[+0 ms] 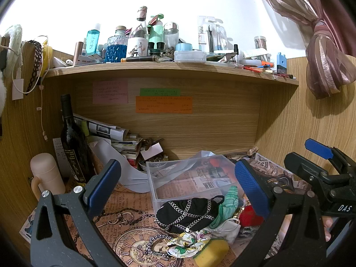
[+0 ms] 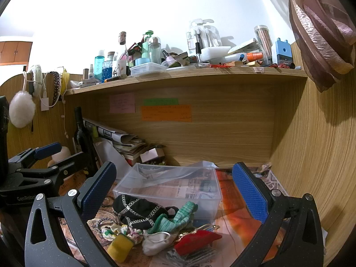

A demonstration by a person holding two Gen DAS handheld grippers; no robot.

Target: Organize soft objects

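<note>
1. Left wrist view: the left gripper [image 1: 178, 182] hangs with its jaws spread and nothing between them, above the pile in front of the clear box [image 1: 155, 182]. The black pouch [image 1: 187, 215] leans against the box's front wall, a green sock [image 1: 227, 207] beside it, a yellow sponge [image 1: 211, 253] nearest. To my mind, pinch the pouch at its middle and lift it clear of the wall.
2. Right wrist view: the right gripper [image 2: 174, 191] is likewise spread and holding nothing. A red purse [image 2: 195, 240] and a white cloth [image 2: 155, 242] lie on the printed paper [image 2: 240, 220] lining the desk; a crowded shelf [image 2: 189, 75] runs above.
</note>
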